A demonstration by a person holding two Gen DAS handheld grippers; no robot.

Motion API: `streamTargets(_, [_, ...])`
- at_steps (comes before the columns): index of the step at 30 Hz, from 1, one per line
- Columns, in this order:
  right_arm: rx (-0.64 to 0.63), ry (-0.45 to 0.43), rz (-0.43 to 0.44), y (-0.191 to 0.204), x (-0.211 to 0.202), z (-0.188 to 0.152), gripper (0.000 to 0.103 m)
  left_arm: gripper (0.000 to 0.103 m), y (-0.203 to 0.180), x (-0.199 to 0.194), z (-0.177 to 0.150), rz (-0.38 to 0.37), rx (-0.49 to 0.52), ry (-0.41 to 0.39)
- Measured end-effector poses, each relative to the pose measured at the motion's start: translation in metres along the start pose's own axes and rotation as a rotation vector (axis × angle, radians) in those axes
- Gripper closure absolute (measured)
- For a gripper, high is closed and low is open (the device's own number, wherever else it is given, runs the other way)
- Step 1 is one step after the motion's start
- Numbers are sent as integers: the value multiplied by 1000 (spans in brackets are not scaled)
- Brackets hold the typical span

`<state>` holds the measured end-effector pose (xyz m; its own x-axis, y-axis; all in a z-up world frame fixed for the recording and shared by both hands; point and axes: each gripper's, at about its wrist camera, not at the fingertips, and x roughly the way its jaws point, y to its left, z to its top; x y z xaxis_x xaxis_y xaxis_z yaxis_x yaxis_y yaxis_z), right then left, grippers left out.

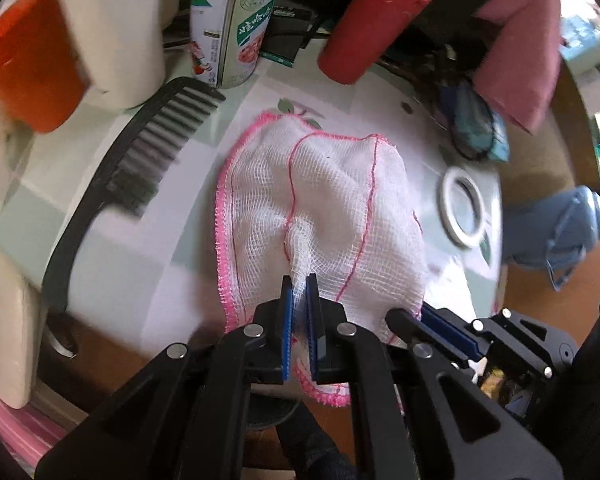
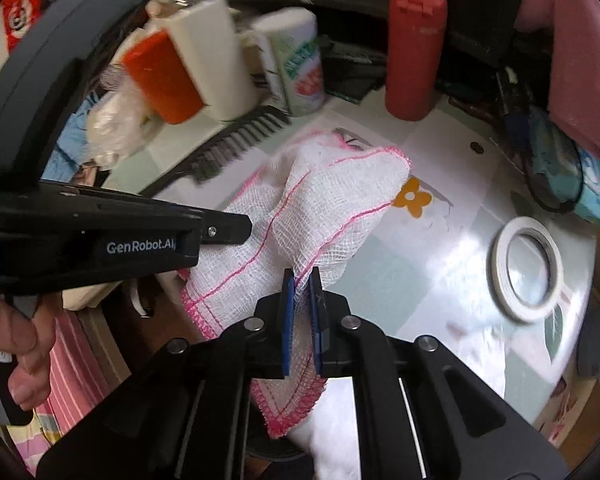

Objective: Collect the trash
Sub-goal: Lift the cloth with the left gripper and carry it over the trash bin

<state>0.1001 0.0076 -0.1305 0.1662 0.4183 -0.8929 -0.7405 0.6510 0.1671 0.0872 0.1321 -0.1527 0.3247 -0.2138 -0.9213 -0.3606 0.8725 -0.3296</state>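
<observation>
A white gauze cloth with pink stitched edges (image 1: 320,208) lies rumpled at the round table's near edge; it also shows in the right wrist view (image 2: 332,208). My left gripper (image 1: 299,284) is shut on a fold of the cloth at its near side. My right gripper (image 2: 301,280) is shut on the cloth's near right part, and shows in the left wrist view (image 1: 410,314) at the cloth's right edge. In the right wrist view the left gripper (image 2: 236,228) reaches in from the left over the cloth.
On the table stand a red bottle (image 2: 416,48), a white carton (image 1: 232,28) and a white bottle with orange label (image 2: 196,68). A black comb (image 1: 140,176), a white tape ring (image 2: 528,266), a blue packet (image 2: 560,168) and a pink cloth (image 1: 524,56) are around.
</observation>
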Motion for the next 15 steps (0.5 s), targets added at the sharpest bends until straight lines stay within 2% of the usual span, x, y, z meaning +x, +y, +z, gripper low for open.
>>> streamTargets(9, [92, -55, -27, 83, -60, -63, 95, 97, 13, -46, -79, -44, 137, 38])
streamTargets(15, [195, -69, -69, 129, -74, -111, 95, 97, 25, -55, -133, -68, 252, 95])
